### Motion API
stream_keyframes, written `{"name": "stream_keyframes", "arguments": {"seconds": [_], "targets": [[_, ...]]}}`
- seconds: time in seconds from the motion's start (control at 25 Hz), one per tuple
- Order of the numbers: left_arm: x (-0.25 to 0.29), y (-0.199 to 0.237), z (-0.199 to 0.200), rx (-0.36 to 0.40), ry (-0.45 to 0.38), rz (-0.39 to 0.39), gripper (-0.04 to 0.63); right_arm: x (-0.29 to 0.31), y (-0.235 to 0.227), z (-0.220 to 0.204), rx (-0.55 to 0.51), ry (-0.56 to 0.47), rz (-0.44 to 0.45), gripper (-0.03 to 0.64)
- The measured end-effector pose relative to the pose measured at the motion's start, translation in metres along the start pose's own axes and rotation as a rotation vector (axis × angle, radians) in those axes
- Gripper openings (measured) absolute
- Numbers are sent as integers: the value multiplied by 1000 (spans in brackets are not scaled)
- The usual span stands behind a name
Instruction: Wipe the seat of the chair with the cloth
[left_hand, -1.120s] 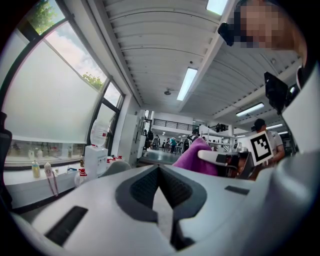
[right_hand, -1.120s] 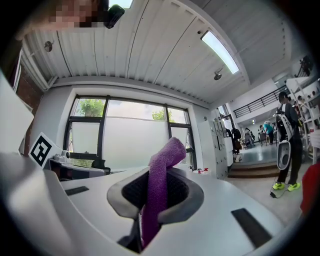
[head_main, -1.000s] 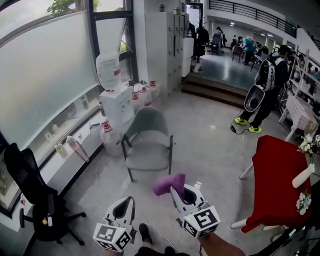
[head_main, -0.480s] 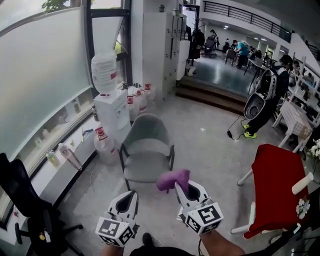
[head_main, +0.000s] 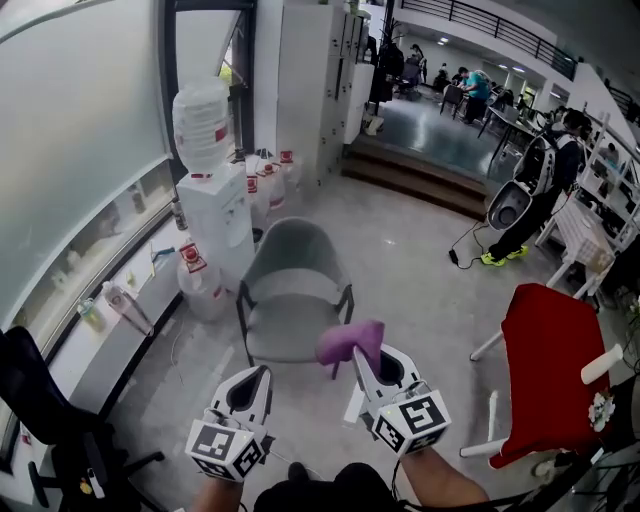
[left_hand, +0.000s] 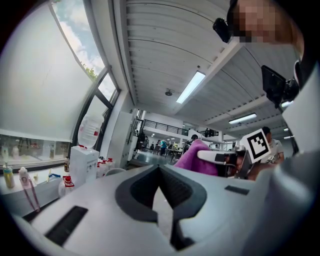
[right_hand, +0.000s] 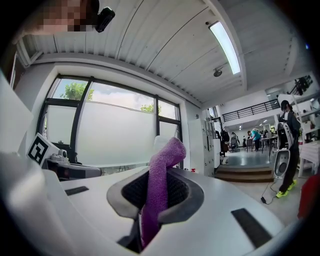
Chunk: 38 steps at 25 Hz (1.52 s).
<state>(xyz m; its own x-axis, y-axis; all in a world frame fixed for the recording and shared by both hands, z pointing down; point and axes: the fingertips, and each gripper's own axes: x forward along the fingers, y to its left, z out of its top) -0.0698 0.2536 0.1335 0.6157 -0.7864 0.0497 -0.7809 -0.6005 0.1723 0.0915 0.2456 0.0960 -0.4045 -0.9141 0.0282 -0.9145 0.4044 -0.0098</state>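
A grey armchair (head_main: 296, 262) stands on the floor ahead of me, its seat (head_main: 288, 338) bare. A purple cloth (head_main: 350, 343) sticks up from my right gripper (head_main: 366, 364), which is shut on it just short of the seat's front right corner. The right gripper view shows the cloth (right_hand: 161, 182) pinched between the pads of that gripper (right_hand: 152, 205). My left gripper (head_main: 256, 381) hangs low in front of the seat, shut with nothing in it. In the left gripper view its jaws (left_hand: 159, 172) meet, with the cloth (left_hand: 194, 155) off to the right.
A water dispenser (head_main: 208, 205) with spare bottles (head_main: 264, 183) stands left of the chair. A black office chair (head_main: 48, 405) is at the near left, a red-covered table (head_main: 548, 360) at the right. A person with a backpack (head_main: 538, 165) stands far right by steps (head_main: 430, 185).
The chair has come nearer and more central in the head view. Both grippers have moved forward toward its seat, the right one still holding the cloth.
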Motion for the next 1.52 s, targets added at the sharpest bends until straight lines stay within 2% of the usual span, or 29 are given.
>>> {"name": "stream_keyframes", "arguments": {"seconds": [0.4,0.6,0.76,0.92,1.24,1.52], "targets": [[25,38,-5,-13,13,14,5,48,-17,-16,12,33,-21,44],[51,55,-8,-40,25,40,5,78,-34,-27,31,41,3,44],[86,64,-8,-23,40,47,5,105,-59,-32,38,49,5,44],[122,70,-8,-36,54,61,5,127,-85,-41,37,62,18,44],[207,79,-16,0,107,64,5,171,-155,-62,68,76,18,46],[264,84,-30,15,143,79,5,201,-197,-89,73,117,57,46]]}}
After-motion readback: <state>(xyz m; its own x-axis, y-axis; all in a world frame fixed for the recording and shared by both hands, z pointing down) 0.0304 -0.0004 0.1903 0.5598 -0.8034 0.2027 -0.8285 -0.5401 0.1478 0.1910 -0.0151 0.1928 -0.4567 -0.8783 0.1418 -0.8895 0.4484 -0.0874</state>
